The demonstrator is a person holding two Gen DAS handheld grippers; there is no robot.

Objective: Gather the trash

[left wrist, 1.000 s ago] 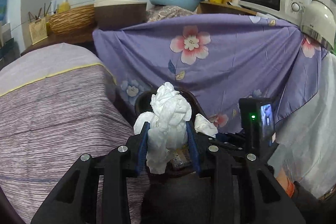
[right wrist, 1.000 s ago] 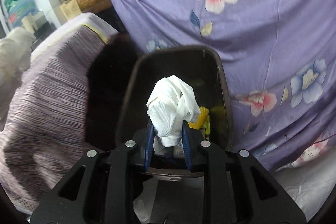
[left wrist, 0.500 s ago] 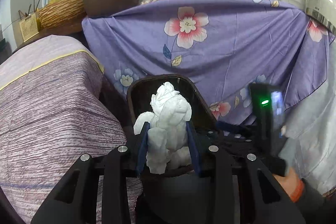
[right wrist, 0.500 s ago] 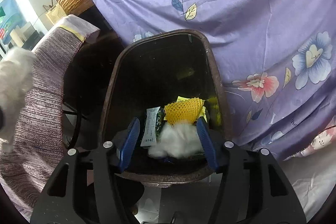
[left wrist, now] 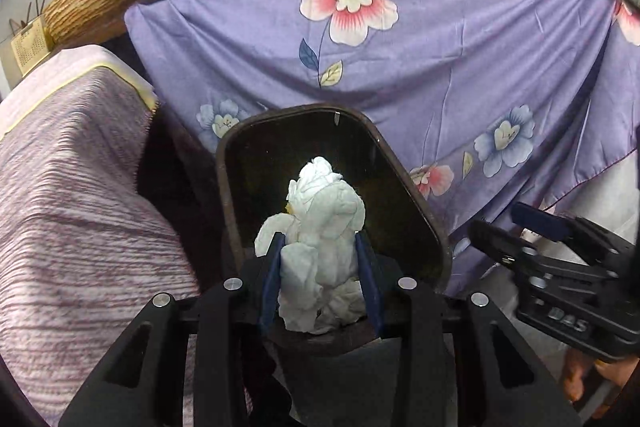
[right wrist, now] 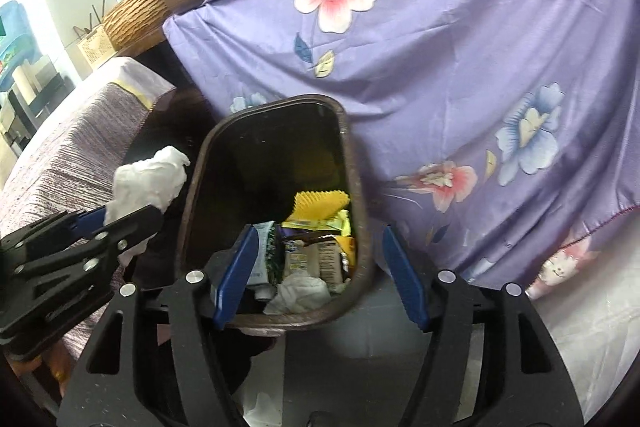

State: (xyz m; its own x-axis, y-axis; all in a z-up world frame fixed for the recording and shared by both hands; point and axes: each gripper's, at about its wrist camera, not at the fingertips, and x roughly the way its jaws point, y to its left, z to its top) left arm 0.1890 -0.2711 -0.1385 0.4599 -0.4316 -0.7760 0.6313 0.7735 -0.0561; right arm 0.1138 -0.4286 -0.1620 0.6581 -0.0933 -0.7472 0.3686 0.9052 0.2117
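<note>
My left gripper is shut on a crumpled white tissue wad and holds it over the near rim of the dark brown trash bin. It shows in the right wrist view just left of the bin. My right gripper is open and empty above the bin's near end; it also shows at the right in the left wrist view. Inside the bin lie a white tissue, a yellow foam net and several wrappers.
A purple floral cloth hangs behind and to the right of the bin. A table under a striped purple cover stands close on the left. Baskets, a basin and a microwave sit on the shelf behind.
My right gripper opened and dropped its tissue wad into the bin, then drew back to the right. My left gripper came forward and lower over the bin with its tissue.
</note>
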